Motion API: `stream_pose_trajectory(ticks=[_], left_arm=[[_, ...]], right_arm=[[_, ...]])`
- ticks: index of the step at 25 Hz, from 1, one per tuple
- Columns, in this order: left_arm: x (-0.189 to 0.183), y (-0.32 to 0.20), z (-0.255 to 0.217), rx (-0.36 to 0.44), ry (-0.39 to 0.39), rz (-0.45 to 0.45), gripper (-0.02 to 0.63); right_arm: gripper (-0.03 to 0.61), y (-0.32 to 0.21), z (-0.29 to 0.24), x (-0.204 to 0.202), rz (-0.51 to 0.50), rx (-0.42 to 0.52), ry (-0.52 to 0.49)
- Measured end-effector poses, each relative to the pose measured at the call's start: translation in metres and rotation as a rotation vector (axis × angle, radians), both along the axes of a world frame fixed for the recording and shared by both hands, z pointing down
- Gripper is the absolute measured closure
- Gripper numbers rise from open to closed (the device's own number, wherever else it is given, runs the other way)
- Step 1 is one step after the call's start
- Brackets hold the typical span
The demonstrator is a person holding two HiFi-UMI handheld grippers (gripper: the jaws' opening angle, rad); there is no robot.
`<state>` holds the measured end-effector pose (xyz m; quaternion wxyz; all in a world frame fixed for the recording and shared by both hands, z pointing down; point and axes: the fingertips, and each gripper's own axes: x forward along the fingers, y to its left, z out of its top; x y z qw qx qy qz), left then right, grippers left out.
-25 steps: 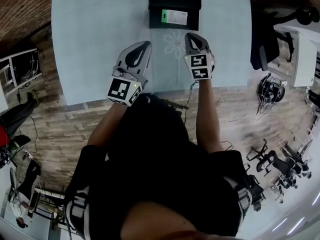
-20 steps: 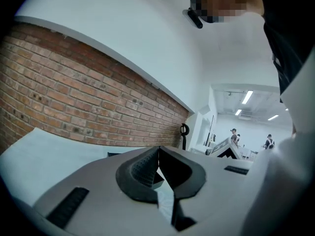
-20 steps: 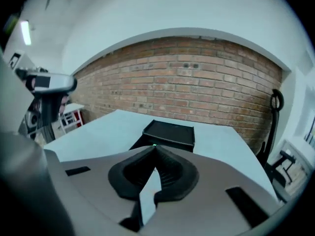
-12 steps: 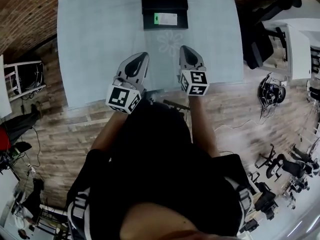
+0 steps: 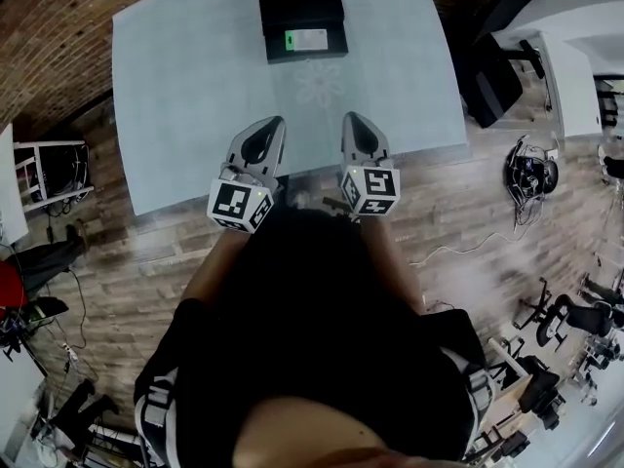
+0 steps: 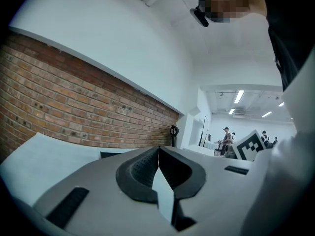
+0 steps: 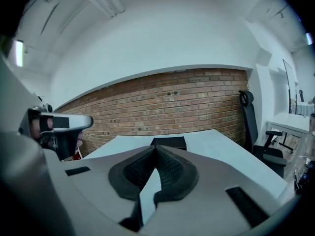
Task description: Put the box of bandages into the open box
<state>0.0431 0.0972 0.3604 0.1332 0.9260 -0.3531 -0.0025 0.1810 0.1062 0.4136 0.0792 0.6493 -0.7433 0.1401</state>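
L gripper (image 5: pixel 276 125), R gripper (image 5: pixel 352 121): farther from box (image 5: pixel 300 8)

Left hand-held gripper (image 6: pixel 159 149) hides most of open box (image 6: pixel 113 155).

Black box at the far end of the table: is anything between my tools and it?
Nothing visible. The table top between the left tool, the right tool and the black box lies bare. Both tools are shut and empty. A white and green item lies in the box.
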Motion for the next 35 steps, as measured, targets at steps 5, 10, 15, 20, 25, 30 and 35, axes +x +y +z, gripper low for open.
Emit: stream_pose_trajectory(ticks=[5, 10, 15, 20, 25, 30, 35], left_arm=[[0.003, 0.014, 0.001, -0.002, -0.008, 0.007, 0.581], [0.007, 0.019, 0.002, 0.005, -0.016, 0.016, 0.581], [0.007, 0.019, -0.001, 0.017, -0.016, 0.016, 0.581], [0.009, 0.019, -0.001, 0.017, -0.015, 0.019, 0.581], [0.007, 0.017, -0.003, 0.017, -0.015, 0.014, 0.581], [0.006, 0.014, -0.003, 0.014, -0.012, 0.011, 0.581], [0.004, 0.014, -0.001, 0.008, -0.011, 0.011, 0.581]], right_arm=[[0.552, 0.026, -0.014, -0.009, -0.009, 0.024, -0.021], [0.552, 0.033, -0.020, -0.007, -0.005, 0.052, -0.022], [0.552, 0.034, -0.029, -0.005, 0.000, 0.079, -0.007], [0.552, 0.033, -0.032, -0.005, -0.005, 0.084, -0.014], [0.552, 0.033, -0.035, -0.008, -0.016, 0.089, -0.009], [0.552, 0.030, -0.036, -0.009, -0.020, 0.092, -0.009], [0.552, 0.030, -0.036, -0.010, -0.016, 0.092, -0.006]])
